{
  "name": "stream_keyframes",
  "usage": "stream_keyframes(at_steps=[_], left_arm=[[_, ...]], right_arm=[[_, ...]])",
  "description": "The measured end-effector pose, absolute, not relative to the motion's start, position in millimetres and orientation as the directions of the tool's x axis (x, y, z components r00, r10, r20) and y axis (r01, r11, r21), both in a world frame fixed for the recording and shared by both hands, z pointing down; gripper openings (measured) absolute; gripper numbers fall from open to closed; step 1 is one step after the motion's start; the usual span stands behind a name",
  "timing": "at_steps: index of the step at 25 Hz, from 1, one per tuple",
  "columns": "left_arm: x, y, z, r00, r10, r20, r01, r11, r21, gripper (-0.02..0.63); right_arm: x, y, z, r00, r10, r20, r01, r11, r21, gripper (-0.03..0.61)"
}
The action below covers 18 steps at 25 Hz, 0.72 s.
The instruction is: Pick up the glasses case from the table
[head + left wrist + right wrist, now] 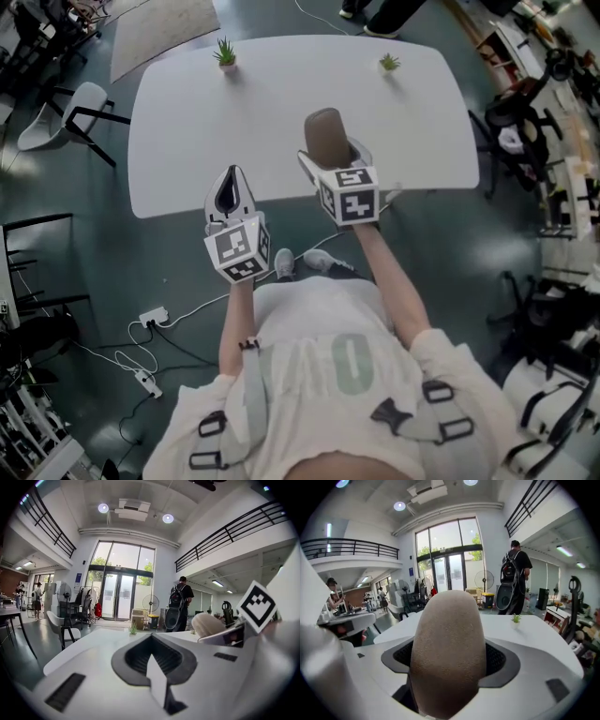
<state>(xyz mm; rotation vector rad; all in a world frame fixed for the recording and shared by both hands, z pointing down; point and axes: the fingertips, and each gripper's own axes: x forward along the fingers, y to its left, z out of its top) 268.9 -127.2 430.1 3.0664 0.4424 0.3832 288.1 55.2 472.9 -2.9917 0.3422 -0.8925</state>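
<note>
The brown, rounded glasses case (327,134) is held up off the white table (187,141), with my right gripper (330,161) shut on its near end. In the right gripper view the case (449,648) fills the middle, standing up between the jaws. My left gripper (230,194) hovers at the table's near edge, to the left of the right one, jaws closed together with nothing between them. In the left gripper view the case (206,625) shows at the right beside the right gripper's marker cube (257,606).
Two small potted plants (225,53) (389,63) stand near the table's far edge. A white chair (66,117) is on the left, dark chairs and gear on the right. Cables and a power strip (145,380) lie on the floor. A person with a backpack (513,581) stands beyond the table.
</note>
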Motion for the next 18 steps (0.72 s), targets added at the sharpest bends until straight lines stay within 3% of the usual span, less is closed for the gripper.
stream_keyframes(at_steps=[10, 18], left_arm=[[269.7, -106.2, 417.7, 0.925, 0.322, 0.201, 0.330, -0.944, -0.004, 0.003], [269.6, -103.6, 427.3, 0.916, 0.338, 0.217, 0.351, -0.936, -0.023, 0.003]], right_arm=[[238.1, 64.9, 418.3, 0.932, -0.193, 0.306, -0.188, -0.981, -0.046, 0.388], [213.7, 90.9, 445.0, 0.934, -0.127, 0.334, -0.100, -0.990, -0.097, 0.388]])
